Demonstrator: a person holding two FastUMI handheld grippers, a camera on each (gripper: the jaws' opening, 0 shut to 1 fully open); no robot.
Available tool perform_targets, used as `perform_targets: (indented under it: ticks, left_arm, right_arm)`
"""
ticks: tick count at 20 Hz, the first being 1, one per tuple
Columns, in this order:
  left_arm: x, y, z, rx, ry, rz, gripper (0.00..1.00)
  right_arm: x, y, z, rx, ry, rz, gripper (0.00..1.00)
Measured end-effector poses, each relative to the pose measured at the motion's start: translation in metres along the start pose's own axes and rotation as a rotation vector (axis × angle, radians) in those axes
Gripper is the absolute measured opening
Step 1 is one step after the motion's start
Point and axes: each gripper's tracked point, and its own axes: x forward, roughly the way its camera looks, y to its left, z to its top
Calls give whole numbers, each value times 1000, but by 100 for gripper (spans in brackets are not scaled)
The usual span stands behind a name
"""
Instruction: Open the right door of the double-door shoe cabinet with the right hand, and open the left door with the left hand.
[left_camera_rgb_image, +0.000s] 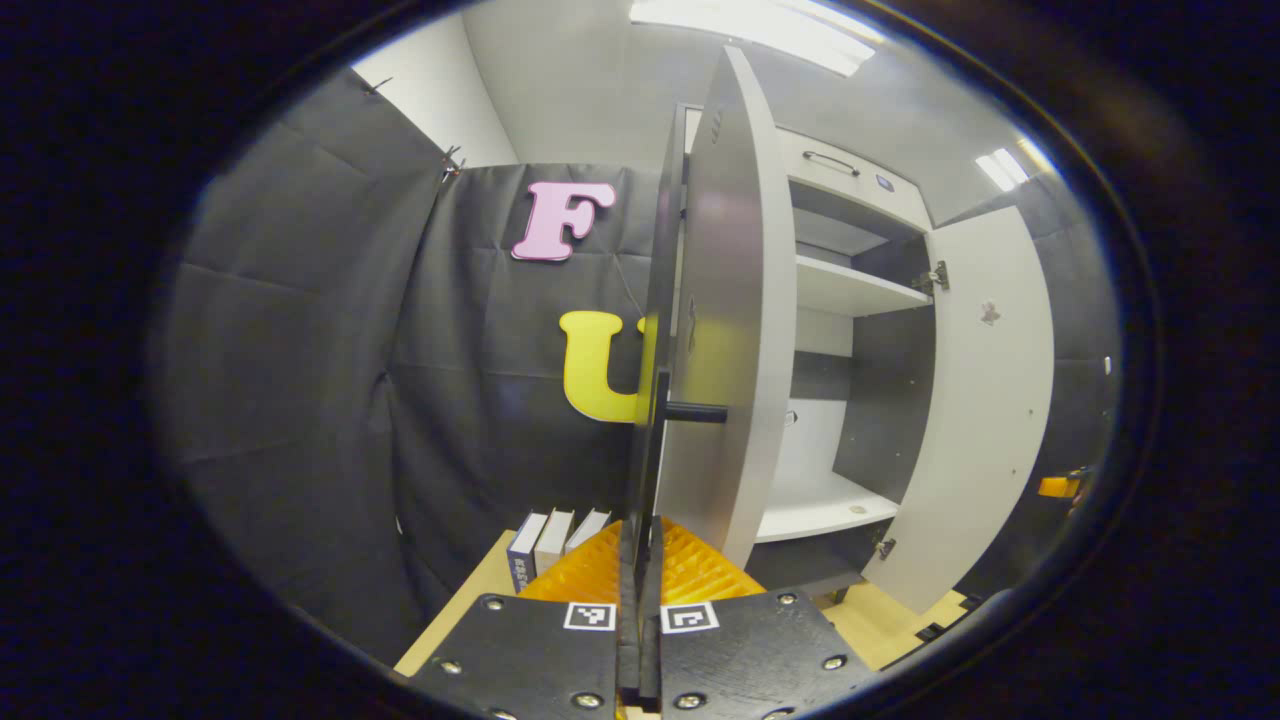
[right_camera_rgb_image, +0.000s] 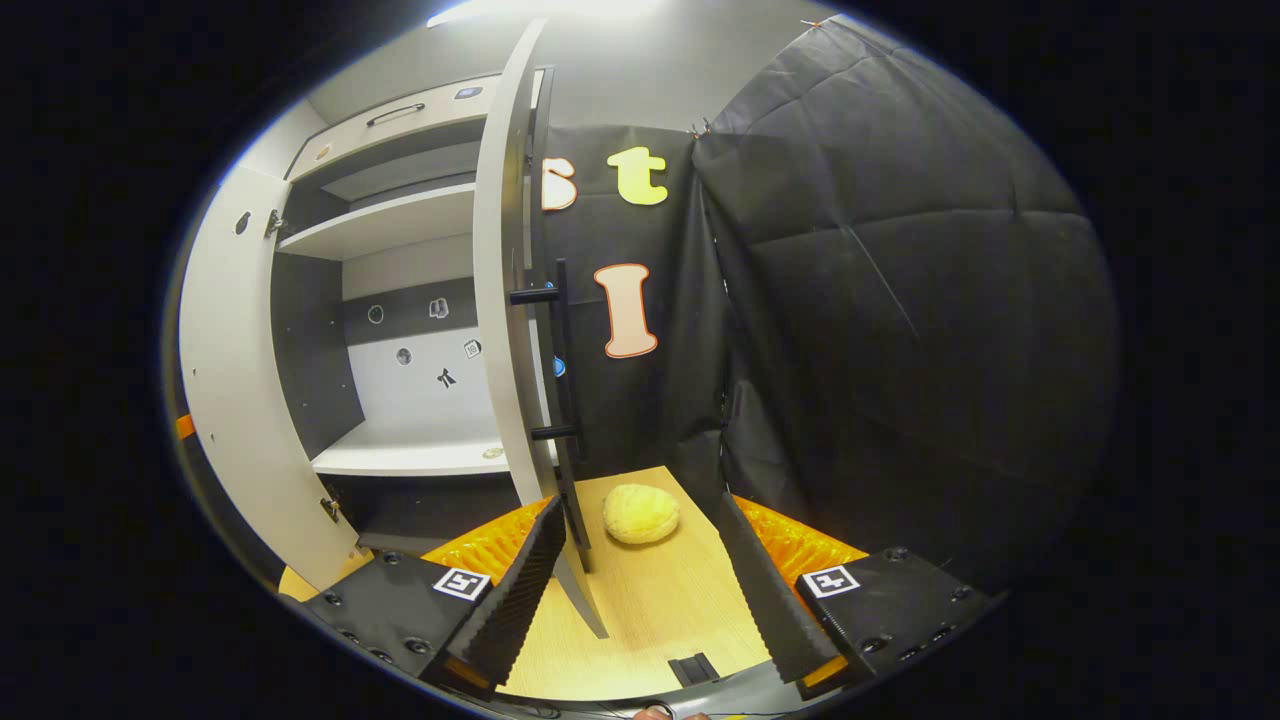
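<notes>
Both doors of the shoe cabinet (left_camera_rgb_image: 850, 290) are standing wide open in the booth, with the left gripper (left_camera_rgb_image: 640, 560) clenching its fingers on the bar handle (left_camera_rgb_image: 655, 450) of the left door (left_camera_rgb_image: 725, 320). The right gripper (right_camera_rgb_image: 640, 590) is hanging released, fingers spread, beside the right door (right_camera_rgb_image: 500, 300) and its handle (right_camera_rgb_image: 562, 360), while a yellow bun-like object (right_camera_rgb_image: 641, 514) is lying on the wooden floor (right_camera_rgb_image: 650, 620) between the fingers

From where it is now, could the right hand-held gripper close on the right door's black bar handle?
Probably yes. The right hand-held gripper is open, and the black bar handle on the white right cabinet door stands just ahead near its left finger, with nothing between them.
</notes>
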Motion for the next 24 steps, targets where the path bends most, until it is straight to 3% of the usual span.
perform_targets:
  ticks: [1, 3, 5, 8, 10, 11, 13, 16, 18, 21, 22, 24]
  left_arm:
    - [-7, 7, 4, 16, -4, 26, 1]
    - [-23, 13, 10, 35, -7, 56, 2]
    - [-39, 18, 17, 46, -25, 88, 2]
    - [-63, 2, 24, 85, -42, 91, 0]
    - [-76, -12, 27, 118, -69, 100, 0]
    - [-83, -17, 30, 121, -83, 115, 12]
    - [-88, -37, 24, 121, -94, 107, 36]
    - [-91, -62, 8, 93, -95, 78, 39]
    - [-85, -79, -4, 90, -66, 34, 98]
    - [-78, -92, -5, 78, -51, 19, 98]
    - [-78, -96, -2, 67, -56, 7, 100]
    - [-77, -102, 3, 53, -69, -11, 100]
  right_arm:
    - [1, 0, 0, -2, -6, 4, 97]
    - [1, 1, 4, 4, -25, 8, 93]
    - [0, 3, 5, 6, -26, 22, 97]
    - [0, 4, 5, -11, -20, 50, 93]
    - [-5, 13, 10, -11, -34, 57, 97]
    - [-12, 22, 11, -5, -44, 62, 93]
    - [-21, 26, 13, 2, -67, 71, 98]
    - [-27, 37, 16, -11, -95, 120, 97]
    - [-34, 44, 9, -38, -88, 150, 98]
    - [-38, 55, 12, -42, -86, 188, 98]
    - [-39, 57, 16, -35, -93, 195, 93]
    - [-41, 63, 22, -20, -101, 214, 98]
